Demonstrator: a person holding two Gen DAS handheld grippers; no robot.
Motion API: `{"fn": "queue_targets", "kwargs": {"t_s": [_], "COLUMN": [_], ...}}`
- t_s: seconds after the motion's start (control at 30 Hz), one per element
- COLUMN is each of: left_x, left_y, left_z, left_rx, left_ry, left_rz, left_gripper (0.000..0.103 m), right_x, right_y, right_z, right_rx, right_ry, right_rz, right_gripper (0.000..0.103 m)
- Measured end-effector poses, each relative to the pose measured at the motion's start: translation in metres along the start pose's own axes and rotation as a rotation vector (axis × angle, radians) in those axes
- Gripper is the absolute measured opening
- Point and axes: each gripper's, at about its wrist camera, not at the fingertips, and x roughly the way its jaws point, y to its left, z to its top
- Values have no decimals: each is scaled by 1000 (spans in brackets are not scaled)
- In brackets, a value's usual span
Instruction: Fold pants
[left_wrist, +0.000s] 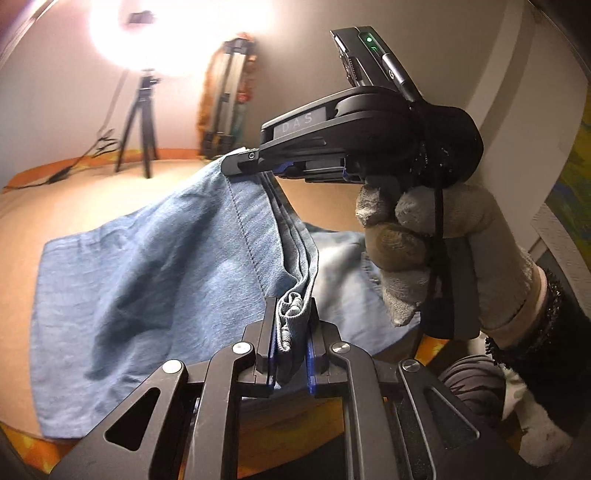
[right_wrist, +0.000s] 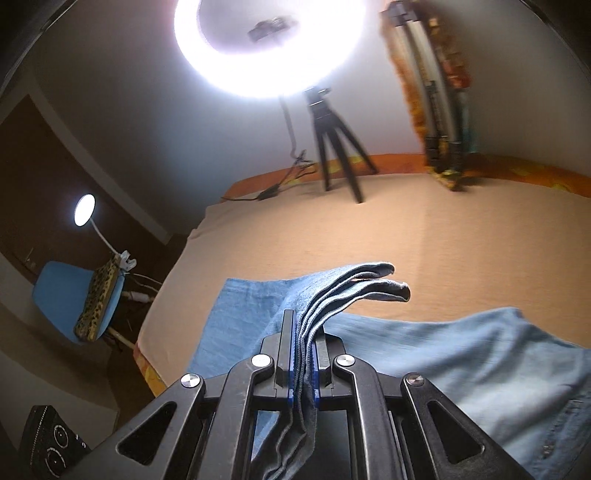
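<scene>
The jeans are faded light blue. The bed cover is plain peach; a leopard-print cushion sits on a blue chair

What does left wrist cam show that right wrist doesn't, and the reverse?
Left wrist only: the right gripper from outside, clamped on the pants' lifted edge, and the gloved hand holding it. Right wrist only: the blue chair with a leopard-print item, the small lamp and the layered hems fanning out. Both: the pants on the beige surface, ring light and tripod; the left gripper is shut on fabric too.
</scene>
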Motion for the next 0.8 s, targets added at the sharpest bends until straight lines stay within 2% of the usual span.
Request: {"fn": "queue_targets", "kwargs": {"t_s": [0.37, 0.8], "left_x": [51, 122], "left_y": [-71, -141], "left_z": [20, 32], "left_rx": [96, 172], "left_ry": [44, 115], "left_rz": [-113, -229], "left_gripper": [10, 10], "right_x": [-74, -141], "right_y": [-68, -152], "right_z": [-8, -38], "right_rx": [26, 82], "right_ry": [-50, -81], "right_rz": [-89, -201], "right_gripper": [4, 4]}}
